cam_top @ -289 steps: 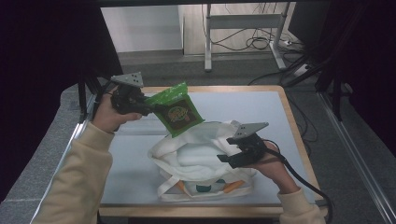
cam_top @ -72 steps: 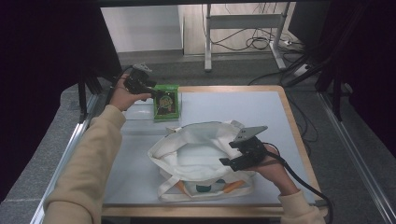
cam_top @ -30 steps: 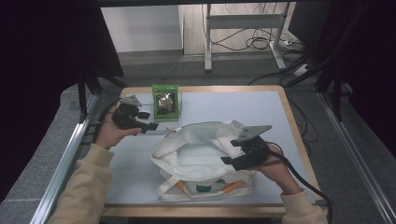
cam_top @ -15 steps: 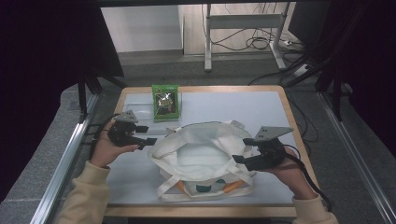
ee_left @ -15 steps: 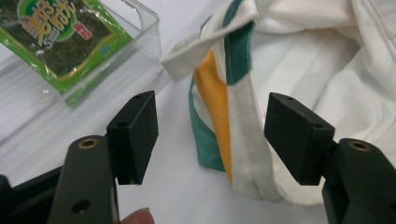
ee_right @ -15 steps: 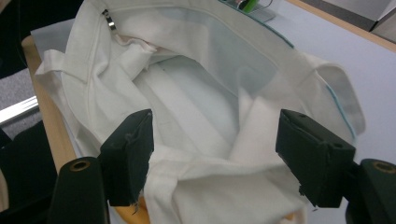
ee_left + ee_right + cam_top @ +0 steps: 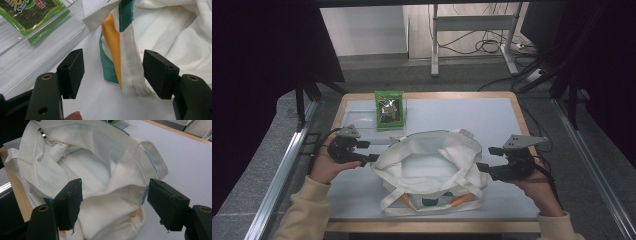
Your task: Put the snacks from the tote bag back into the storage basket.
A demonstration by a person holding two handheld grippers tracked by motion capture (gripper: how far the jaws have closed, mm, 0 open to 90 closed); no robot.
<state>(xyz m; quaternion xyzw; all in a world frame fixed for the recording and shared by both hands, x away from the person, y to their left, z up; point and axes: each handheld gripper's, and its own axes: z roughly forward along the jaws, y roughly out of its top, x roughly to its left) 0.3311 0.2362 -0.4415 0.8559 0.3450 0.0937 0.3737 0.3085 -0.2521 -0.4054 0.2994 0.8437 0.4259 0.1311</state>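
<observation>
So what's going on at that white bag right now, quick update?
Left gripper open, striped strap between its jaws. Right gripper open at the tote bag rim. Green snack packet lies apart, nothing blocking.

We count one white tote bag (image 7: 432,165), one green snack packet (image 7: 390,108), one clear tray (image 7: 362,116), two grippers: left (image 7: 362,151), right (image 7: 489,161).

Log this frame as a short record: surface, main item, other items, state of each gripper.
surface: pale table with a wooden edge
main item: white tote bag, mouth open, striped handle in orange, green and white
other item: green snack packet lying on a clear tray at the far side, apart from the bag
left gripper: open, jaws either side of the striped handle
right gripper: open, jaws spanning the bag's near rim
</observation>
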